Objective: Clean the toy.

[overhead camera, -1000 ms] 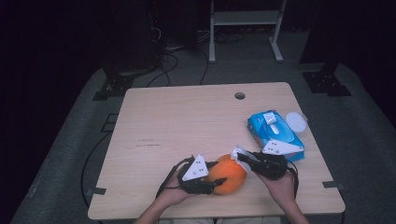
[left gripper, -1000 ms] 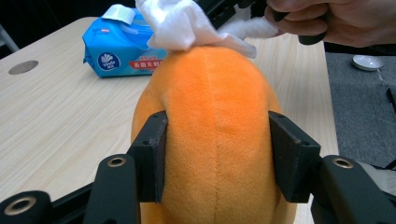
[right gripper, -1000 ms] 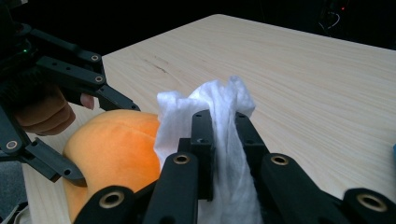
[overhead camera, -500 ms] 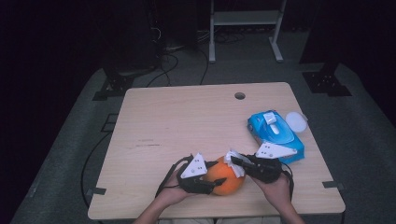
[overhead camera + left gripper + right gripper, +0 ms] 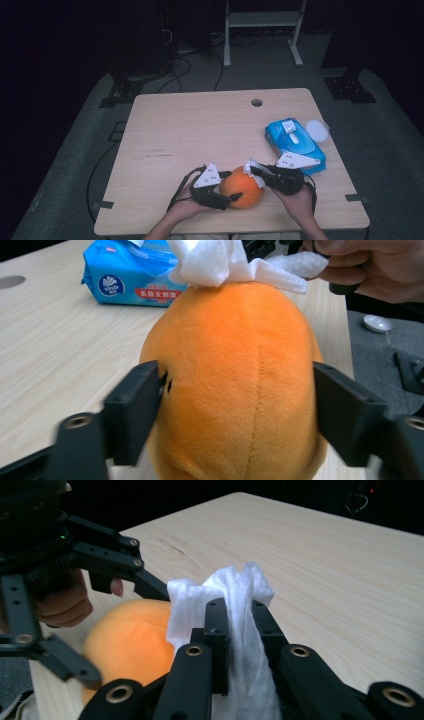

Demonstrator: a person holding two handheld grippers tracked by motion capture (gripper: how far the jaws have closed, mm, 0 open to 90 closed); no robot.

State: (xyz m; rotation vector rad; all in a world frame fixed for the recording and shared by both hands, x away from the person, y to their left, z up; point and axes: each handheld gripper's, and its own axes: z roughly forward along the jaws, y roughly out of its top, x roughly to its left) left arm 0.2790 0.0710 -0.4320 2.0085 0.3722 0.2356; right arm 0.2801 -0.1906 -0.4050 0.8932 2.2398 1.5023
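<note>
An orange plush toy (image 5: 242, 187) (image 5: 235, 380) lies on the wooden table (image 5: 200, 130) near its front edge. My left gripper (image 5: 231, 185) (image 5: 235, 405) straddles it from the left. Its jaws have just been opening, and both pads still touch the plush's sides. My right gripper (image 5: 255, 171) (image 5: 235, 615) comes in from the right, shut on a crumpled white wipe (image 5: 256, 175) (image 5: 240, 585). The wipe (image 5: 220, 260) rests against the top end of the plush (image 5: 130, 630). The left gripper's black jaws (image 5: 115, 630) show in the right gripper view, on either side of the plush.
A blue pack of wet wipes (image 5: 295, 145) (image 5: 130, 275) lies at the table's right edge, just behind my right hand. A round white lid (image 5: 317, 131) sits beside it. A small cable hole (image 5: 256, 102) is near the far edge. Cables and stands crowd the dark floor beyond.
The right gripper has slid the wipe a little to the left over the plush. The left gripper's jaws stand wider around the plush; the left hand has stayed put.
</note>
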